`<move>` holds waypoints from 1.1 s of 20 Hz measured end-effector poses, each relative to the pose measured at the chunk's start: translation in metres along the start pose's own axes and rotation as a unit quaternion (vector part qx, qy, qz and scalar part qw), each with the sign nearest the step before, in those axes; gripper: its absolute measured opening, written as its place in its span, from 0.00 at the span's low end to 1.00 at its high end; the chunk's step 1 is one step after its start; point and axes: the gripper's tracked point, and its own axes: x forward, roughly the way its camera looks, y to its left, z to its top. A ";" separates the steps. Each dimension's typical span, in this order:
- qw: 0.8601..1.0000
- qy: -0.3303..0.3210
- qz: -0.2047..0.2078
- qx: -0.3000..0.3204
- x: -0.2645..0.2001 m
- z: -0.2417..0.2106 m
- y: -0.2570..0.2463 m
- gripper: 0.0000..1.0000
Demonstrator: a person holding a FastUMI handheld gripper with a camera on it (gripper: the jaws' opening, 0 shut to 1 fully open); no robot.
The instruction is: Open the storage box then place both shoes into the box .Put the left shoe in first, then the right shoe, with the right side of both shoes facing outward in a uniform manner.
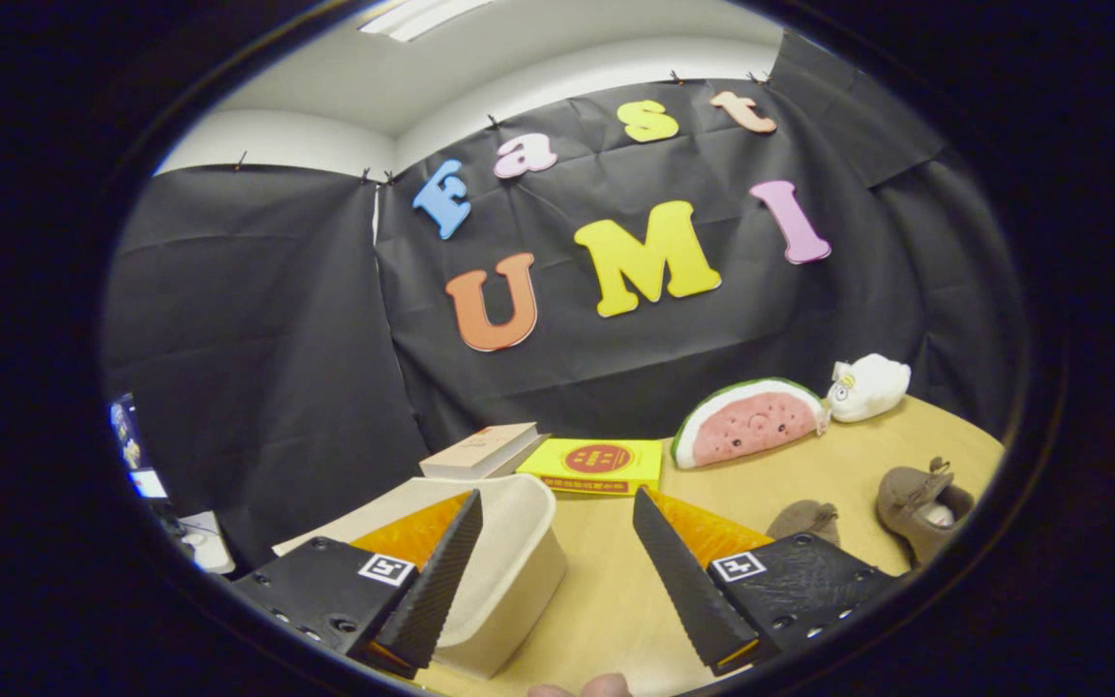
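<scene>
- The gripper (557,542) is held with its fingers spread wide and nothing between them; bare table (606,600) is seen in the gap.
- The storage box (504,571) lies against the left finger, its rim just ahead; whether a lid is on it cannot be told.
- An edge or lid should be sought first, approached low, and gripped squarely.
- The two shoes (920,503) rest beyond the right finger, well apart from the box, and should be left until it is opened.
- Books (596,465) and a watermelon plush (746,421) farther back need no attention.
</scene>
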 end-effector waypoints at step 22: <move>0.923 0.193 0.154 0.295 0.036 -0.090 0.057 0.90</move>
